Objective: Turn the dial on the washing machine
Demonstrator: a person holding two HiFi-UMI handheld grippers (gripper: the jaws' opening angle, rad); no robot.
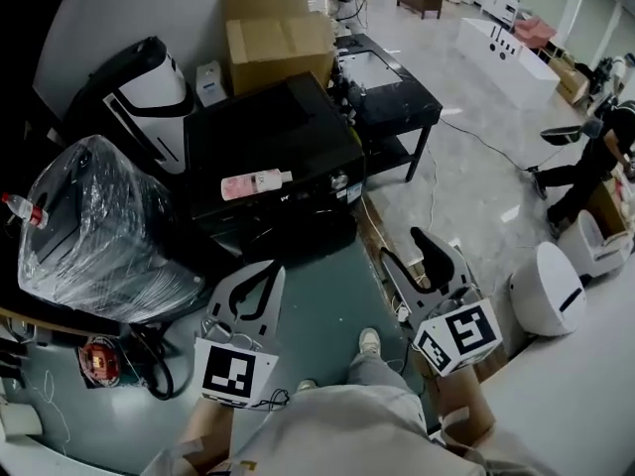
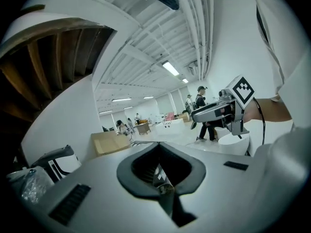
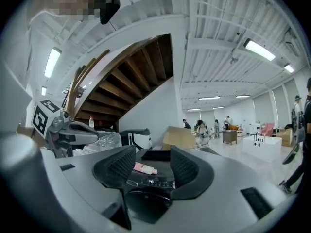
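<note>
Washer stands ahead, centre; dial on its front panel, untouched. Right gripper spread, empty, well short. Left gripper pressed together, empty. Step judged: approach. Next: close in, straddle dial.

One washing machine, one pink bottle lying on it. Two cardboard boxes sitting at 12 o'clock. One plastic-wrapped bundle sitting at 9 o'clock. One person bending at 3 o'clock.
</note>
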